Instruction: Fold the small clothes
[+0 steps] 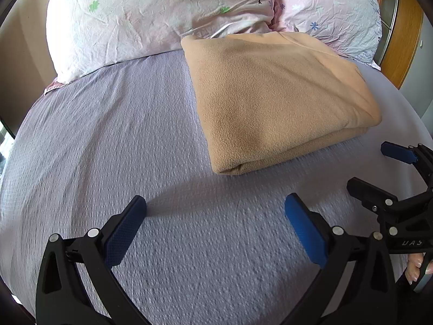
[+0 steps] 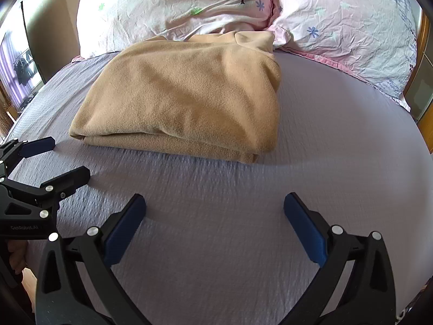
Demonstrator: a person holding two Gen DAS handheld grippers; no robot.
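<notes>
Jaws of left gripper [image 1: 215,208] and right gripper [image 2: 214,207] both spread wide, holding nothing, poised above bed sheet [image 2: 338,135]. Tan fleece garment [image 2: 184,94] lay folded in neat rectangle near pillows [image 2: 189,5], apart from both grippers. Judged folded, perhaps complete. Open sheet on all near sides; headboard [image 1: 406,27] well beyond

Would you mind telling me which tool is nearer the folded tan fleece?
Right, marginally. The right tool faces the folded tan fleece nearly head-on; the left tool sits off its left front corner. Both open, not touching.
</notes>
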